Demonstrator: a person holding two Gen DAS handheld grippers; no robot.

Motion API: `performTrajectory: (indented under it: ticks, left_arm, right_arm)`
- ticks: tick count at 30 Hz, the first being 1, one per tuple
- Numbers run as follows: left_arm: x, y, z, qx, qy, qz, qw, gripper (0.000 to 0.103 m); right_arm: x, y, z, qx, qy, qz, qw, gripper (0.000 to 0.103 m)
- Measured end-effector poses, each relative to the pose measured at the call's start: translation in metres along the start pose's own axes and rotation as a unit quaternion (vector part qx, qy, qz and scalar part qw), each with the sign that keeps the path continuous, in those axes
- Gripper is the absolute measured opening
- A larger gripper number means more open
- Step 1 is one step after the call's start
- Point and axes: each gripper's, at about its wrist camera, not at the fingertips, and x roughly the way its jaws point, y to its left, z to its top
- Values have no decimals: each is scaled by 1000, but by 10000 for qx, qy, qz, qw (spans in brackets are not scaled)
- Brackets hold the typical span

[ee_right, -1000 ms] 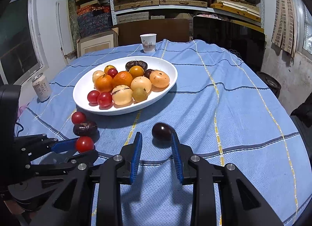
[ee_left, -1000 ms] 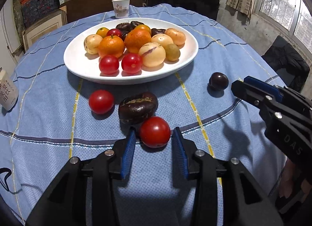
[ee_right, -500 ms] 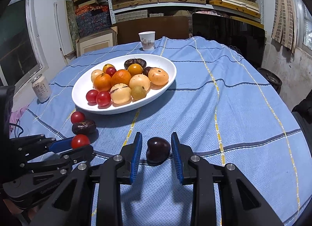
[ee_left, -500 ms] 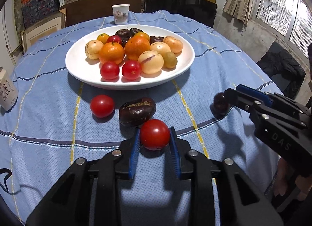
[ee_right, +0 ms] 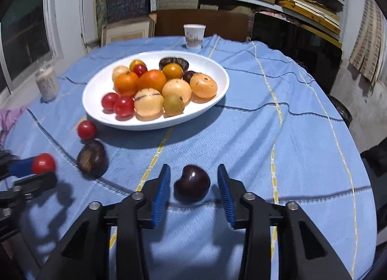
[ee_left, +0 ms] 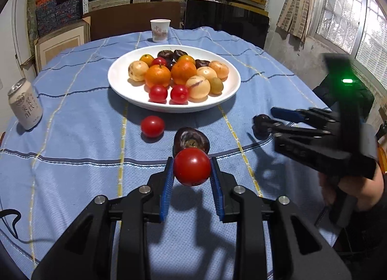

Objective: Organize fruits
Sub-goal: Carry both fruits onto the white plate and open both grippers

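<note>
Your left gripper (ee_left: 192, 178) pinches a cherry tomato (ee_left: 192, 170) clear of the tablecloth (ee_left: 72, 140), bound for the white plate (ee_left: 118, 82); your right gripper's (ee_right: 193, 190) jaws are opening around a dark plum (ee_right: 192, 183) resting untouched between them.

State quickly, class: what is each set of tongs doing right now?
Left tongs: shut on the red tomato, lifted off the cloth.
Right tongs: opening, pads clear of the dark plum lying between them.

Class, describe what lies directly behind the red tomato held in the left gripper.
A dark wrinkled fruit on the blue tablecloth; the red tomato hides its near side.
</note>
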Motion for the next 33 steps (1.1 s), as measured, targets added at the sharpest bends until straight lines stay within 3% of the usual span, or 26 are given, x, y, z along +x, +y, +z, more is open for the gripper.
performTrajectory:
  ticks: [2,3,9,13,17,25,31,32,33]
  left_arm:
    - [-3,0,0,10,-25,4,10000,28]
    - [-4,0,0,18,-38,11,10000,28]
    - [-10,7,4,-25,-129,52,9999,28]
    - [-15,14,18,-4,-272,118,9996,28]
    - [-12,27,41,12,-363,234,9991,28]
    - [31,54,97,-35,-299,462,9985,28]
    - [76,68,119,-217,-11,618,9979,29]
    - [78,68,120,-222,13,594,9980,34]
    - [79,68,121,-224,-1,592,9980,54]
  right_arm:
    - [14,-1,1,118,322,94,9994,42]
    - [15,-2,0,143,335,59,9993,34]
    - [-16,-7,2,344,-180,265,9989,33]
    - [-32,-13,15,443,-338,644,9964,33]
    - [-31,-21,39,549,-379,705,9953,33]
    - [-2,-16,88,553,-397,647,9956,33]
    - [34,-7,109,494,-289,552,9968,34]
    - [37,-6,109,464,-262,549,9971,35]
    - [36,-6,107,454,-302,539,9971,43]
